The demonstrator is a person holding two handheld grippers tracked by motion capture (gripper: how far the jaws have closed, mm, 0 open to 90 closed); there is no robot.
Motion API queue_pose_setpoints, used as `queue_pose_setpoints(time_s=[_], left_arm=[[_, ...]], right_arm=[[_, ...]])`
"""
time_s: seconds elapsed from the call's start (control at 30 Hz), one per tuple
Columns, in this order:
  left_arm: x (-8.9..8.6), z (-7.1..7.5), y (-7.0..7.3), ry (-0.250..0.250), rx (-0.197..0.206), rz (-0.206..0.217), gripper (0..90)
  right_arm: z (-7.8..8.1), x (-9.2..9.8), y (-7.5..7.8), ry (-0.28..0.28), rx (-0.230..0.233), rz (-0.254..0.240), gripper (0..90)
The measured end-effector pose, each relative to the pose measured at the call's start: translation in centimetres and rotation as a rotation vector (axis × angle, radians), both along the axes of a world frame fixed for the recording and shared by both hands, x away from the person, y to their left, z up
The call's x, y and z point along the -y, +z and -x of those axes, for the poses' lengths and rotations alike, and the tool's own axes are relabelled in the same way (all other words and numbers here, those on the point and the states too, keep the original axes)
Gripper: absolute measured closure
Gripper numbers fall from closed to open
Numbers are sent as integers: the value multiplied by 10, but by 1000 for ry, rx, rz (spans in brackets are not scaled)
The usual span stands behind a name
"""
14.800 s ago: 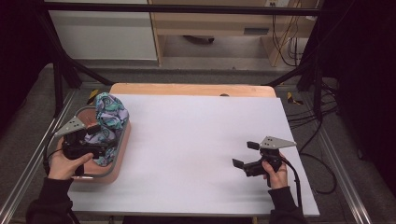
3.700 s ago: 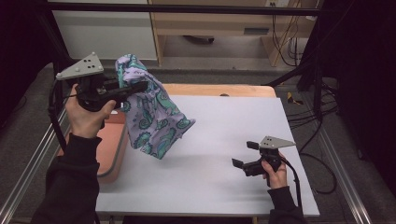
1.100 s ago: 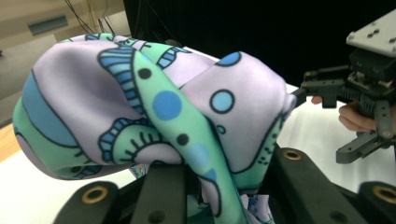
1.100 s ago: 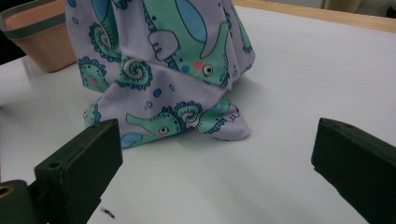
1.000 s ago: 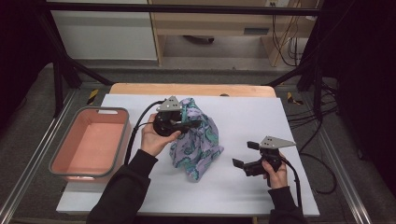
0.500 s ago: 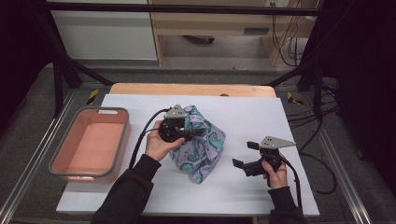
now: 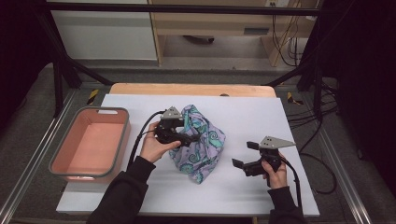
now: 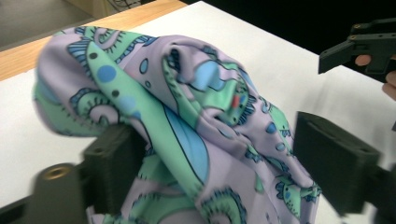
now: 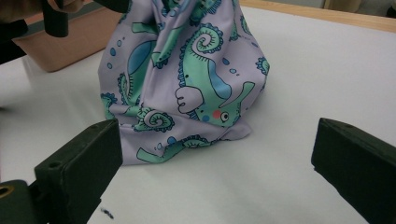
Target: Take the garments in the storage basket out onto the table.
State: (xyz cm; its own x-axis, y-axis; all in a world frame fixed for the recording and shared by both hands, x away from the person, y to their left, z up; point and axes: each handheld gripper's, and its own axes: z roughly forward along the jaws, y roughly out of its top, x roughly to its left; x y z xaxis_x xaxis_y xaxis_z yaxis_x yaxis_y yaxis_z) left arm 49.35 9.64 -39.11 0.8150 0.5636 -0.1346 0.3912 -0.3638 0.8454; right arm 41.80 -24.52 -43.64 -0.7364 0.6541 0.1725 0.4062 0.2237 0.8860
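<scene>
- We see a lilac cloth (image 7: pixel 198 142) printed with green and blue seahorses, bunched in a soft heap near the middle of the white surface (image 7: pixel 261 116), nearer its left half than its right edge.
- Our left gripper (image 7: pixel 187 138) sits at the heap's left flank; its jaws have just been opening and now stand wide, with folds of the cloth (image 8: pixel 196 135) between them and draped against one jaw, the pads no longer pressing on it.
- Our right gripper (image 7: pixel 243 154) rests well apart from the heap, toward the surface's right front, held in the right hand (image 7: pixel 275 170); its jaws are spread wide and hold nothing.
- From the right gripper view, the cloth (image 9: pixel 187 79) stands slumped ahead of the open jaws, its lower hem spread flat on the surface.
- A pink basin with a grey rim (image 7: pixel 63 161) sits at the surface's left edge, partly overhanging it.
- A strip of wooden board (image 7: pixel 140 88) shows along the far edge.
</scene>
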Motion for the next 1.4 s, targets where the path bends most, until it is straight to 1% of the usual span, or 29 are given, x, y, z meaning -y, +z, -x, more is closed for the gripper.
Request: queue_pose_setpoints(time_s=[0.03, 0.1, 0.17, 0.33, 0.53, 0.8, 1.03, 1.13, 1.23, 1.27, 1.4], left_arm=[[-2, 1, 0, 10, 2, 0, 95], [-6, 2, 1, 25, 10, 4, 75], [-10, 4, 3, 37, 7, 1, 44], [-21, 10, 4, 58, 9, 0, 39], [-35, 15, 0, 94, -2, 3, 38], [-52, 26, -17, 108, -23, 8, 39], [-61, 36, -32, 117, -43, 4, 40], [-63, 41, -38, 107, -52, 9, 50], [-61, 45, -41, 107, -60, -3, 68], [-60, 47, -41, 104, -56, -8, 73], [-57, 52, -45, 92, -59, 4, 90]], right_arm=[[0, 0, 0, 0, 0, 2, 25], [0, 0, 0, -1, -1, 3, 24], [0, 0, 0, -1, -1, 3, 24], [0, -1, -1, -1, 0, 5, 24], [0, -2, -1, 0, -3, 4, 24], [-1, -4, -2, 2, -11, 5, 24], [-1, -7, -3, 1, -15, 5, 25], [-1, -9, -3, 6, -17, 7, 25], [-1, -11, -4, 5, -20, 7, 26], [-1, -12, -4, 8, -22, 6, 26], [-1, -16, -5, 10, -22, 5, 26]])
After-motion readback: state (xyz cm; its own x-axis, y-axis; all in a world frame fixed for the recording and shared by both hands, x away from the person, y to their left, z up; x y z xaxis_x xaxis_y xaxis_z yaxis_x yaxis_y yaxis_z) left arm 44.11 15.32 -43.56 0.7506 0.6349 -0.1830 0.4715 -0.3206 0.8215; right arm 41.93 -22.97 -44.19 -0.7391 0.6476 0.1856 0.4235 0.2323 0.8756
